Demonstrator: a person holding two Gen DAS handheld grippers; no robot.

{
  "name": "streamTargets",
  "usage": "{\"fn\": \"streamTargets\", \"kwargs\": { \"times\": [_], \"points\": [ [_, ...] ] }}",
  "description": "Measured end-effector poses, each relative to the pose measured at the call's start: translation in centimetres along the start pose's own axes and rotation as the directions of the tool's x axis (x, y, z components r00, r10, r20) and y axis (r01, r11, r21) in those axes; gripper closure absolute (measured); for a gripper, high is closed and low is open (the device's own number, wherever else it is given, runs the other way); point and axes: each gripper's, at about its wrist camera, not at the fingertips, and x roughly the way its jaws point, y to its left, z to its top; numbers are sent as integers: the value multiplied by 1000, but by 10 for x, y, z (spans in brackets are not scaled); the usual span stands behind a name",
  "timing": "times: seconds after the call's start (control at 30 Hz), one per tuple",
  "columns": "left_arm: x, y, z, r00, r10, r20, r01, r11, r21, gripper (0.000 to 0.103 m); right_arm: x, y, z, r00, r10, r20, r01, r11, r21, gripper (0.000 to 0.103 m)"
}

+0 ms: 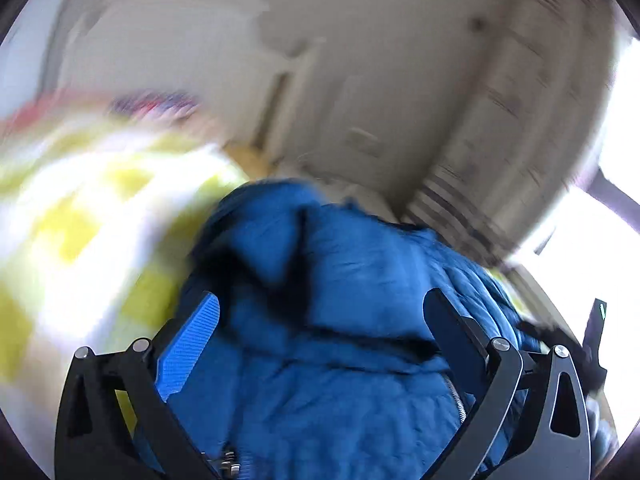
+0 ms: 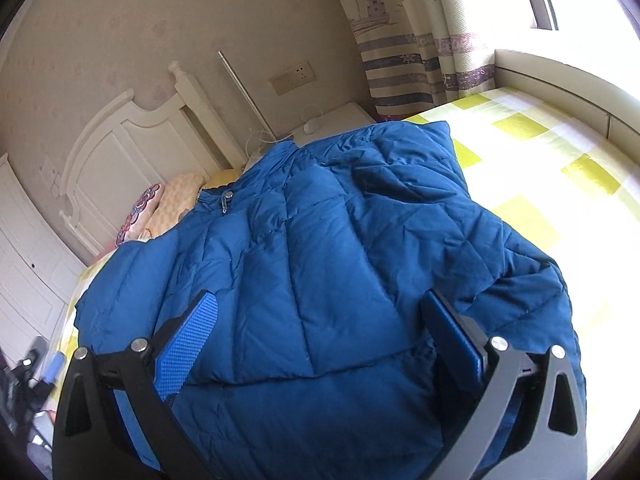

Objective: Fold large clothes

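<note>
A blue quilted puffer jacket lies spread on a bed with a yellow-and-white checked sheet. Its zipper pull shows near the collar, toward the headboard. My right gripper is open, jaws wide apart, just above the jacket's near part, holding nothing. In the blurred left wrist view, my left gripper is also open over bunched folds of the jacket, with a zipper showing low between the fingers. The checked sheet lies to its left.
A white headboard and pillows stand at the bed's far left end. A wall socket, a thin metal rod and a striped curtain are behind. A bright window ledge runs along the right.
</note>
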Motion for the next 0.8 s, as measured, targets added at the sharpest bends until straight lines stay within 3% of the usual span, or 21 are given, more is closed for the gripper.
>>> {"fn": "streamTargets", "kwargs": {
  "times": [0.1, 0.13, 0.3, 0.43, 0.57, 0.67, 0.73, 0.8],
  "points": [
    [-4, 28, 5, 989, 146, 38, -142, 986, -92, 5, 1, 4, -2, 1000, -9, 0, 9, 1000, -19, 2],
    [-6, 34, 6, 986, 164, 43, -158, 981, -111, 5, 1, 5, -2, 1000, -9, -2, 9, 1000, -27, 2],
    [0, 48, 7, 977, 214, -2, -211, 961, -176, 5, 0, 16, -4, 999, -32, 16, 34, 996, -78, 2],
    [-2, 56, 3, 974, 227, -17, -226, 954, -199, 5, -4, 56, -15, 995, -92, 47, 101, 954, -282, 2],
    [-1, 57, -4, 972, 233, -28, -233, 947, -222, 5, -2, 120, -38, 998, -55, -7, 43, 852, -522, 2],
    [0, 58, -5, 971, 237, -36, -239, 943, -230, 5, 14, 177, -60, 995, -61, -76, -10, 714, -700, 2],
    [0, 58, -5, 970, 238, -39, -241, 943, -230, 5, 25, 207, -72, 994, -56, -93, -36, 635, -772, 2],
    [0, 57, -5, 970, 239, -42, -242, 943, -227, 5, 38, 227, -78, 993, -62, -100, -44, 592, -805, 2]
  ]
}}
